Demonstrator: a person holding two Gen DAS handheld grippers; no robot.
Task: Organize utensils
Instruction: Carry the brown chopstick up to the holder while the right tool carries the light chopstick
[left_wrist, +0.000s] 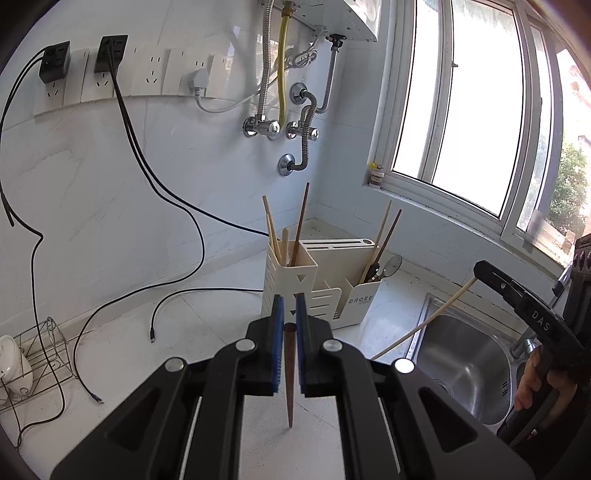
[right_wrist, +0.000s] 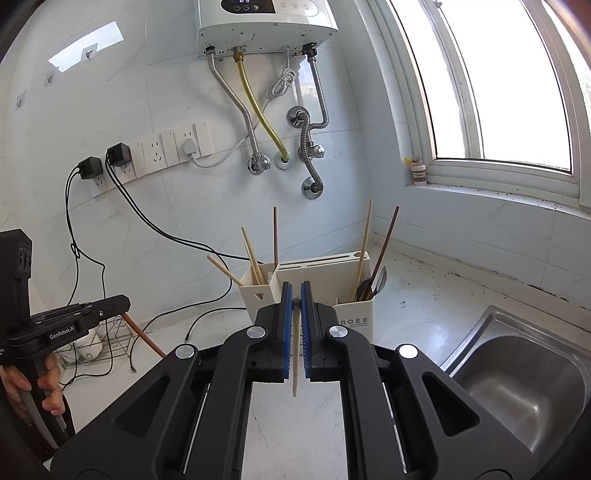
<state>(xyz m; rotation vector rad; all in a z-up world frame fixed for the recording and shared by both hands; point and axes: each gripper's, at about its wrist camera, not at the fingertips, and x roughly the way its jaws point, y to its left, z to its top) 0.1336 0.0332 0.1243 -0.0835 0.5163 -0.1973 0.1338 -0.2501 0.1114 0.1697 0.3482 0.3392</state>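
My left gripper (left_wrist: 290, 302) is shut on a dark brown chopstick (left_wrist: 290, 380), which hangs point down between the blue pads. Just beyond stands a cream utensil holder (left_wrist: 340, 254). Its left compartment (left_wrist: 275, 275) holds several chopsticks; its right compartment (left_wrist: 360, 299) holds chopsticks and a spoon. My right gripper (right_wrist: 295, 292) is shut on a pale chopstick (right_wrist: 294, 369), also point down, in front of the same holder (right_wrist: 317, 271). The left wrist view shows the right gripper (left_wrist: 479, 267) over the sink with its pale chopstick (left_wrist: 424, 321). The right wrist view shows the left gripper (right_wrist: 125, 301) at far left with the brown chopstick (right_wrist: 144, 338).
A steel sink (right_wrist: 517, 373) is sunk into the white counter at the right. Black cables (left_wrist: 177, 291) trail across the counter's left. A wire rack (left_wrist: 44, 350) with a white cup stands far left. Pipes and a water heater (right_wrist: 266, 26) hang above; a window (left_wrist: 472, 110) is right.
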